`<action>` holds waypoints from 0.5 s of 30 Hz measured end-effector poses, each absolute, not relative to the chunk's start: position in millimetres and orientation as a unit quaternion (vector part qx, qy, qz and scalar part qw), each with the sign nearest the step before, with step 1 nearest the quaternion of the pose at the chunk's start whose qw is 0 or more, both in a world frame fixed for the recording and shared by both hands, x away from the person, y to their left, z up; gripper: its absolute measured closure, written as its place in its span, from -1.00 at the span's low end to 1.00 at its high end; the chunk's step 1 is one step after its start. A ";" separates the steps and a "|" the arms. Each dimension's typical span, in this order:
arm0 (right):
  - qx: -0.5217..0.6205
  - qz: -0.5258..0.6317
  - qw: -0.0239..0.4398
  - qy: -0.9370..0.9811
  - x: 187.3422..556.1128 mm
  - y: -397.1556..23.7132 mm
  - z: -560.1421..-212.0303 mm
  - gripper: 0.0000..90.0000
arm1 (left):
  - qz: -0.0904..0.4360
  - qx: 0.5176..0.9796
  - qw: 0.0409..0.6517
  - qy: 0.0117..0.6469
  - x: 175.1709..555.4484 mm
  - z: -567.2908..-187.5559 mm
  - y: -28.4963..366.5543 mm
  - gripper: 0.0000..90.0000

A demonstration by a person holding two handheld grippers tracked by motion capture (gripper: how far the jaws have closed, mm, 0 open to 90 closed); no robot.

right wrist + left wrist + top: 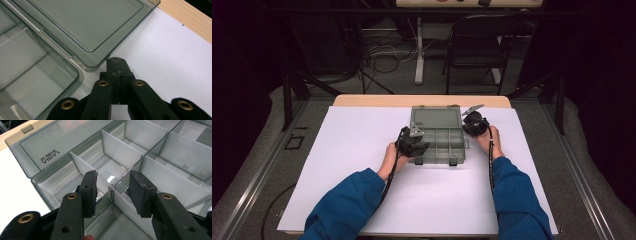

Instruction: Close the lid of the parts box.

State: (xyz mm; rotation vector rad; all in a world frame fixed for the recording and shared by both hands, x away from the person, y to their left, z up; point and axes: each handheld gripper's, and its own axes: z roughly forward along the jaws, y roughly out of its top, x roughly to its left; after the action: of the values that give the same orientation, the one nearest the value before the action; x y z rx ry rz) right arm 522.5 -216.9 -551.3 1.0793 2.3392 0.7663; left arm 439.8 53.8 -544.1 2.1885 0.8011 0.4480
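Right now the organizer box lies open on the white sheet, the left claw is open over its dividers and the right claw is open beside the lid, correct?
Not quite: the right claw is shut, jaws pressed together on nothing, as the right gripper view shows. The rest holds: the organizer box lies open, the left claw open over its dividers.

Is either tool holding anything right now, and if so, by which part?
Nothing is held. The left tool stands open astride a divider of the open plastic box, pads not pressing. The right tool is shut on nothing, beside the lid.
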 end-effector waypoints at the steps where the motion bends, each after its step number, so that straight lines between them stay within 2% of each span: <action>1: 0.390 0.280 0.226 0.847 522.9 -217.1 -551.4 1.00 | 0.176 0.855 0.375 0.313 439.8 -544.1 53.7 0.31; 15: 0.403 0.303 0.225 0.834 523.9 -218.1 -553.6 1.00 | 0.176 0.854 0.377 0.311 439.8 -544.5 53.9 0.32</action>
State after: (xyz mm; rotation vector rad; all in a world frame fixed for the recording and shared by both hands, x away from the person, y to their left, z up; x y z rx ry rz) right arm 523.9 -218.1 -553.6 1.1121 2.2993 0.8349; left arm 439.8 53.9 -544.5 2.1845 0.7954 0.4497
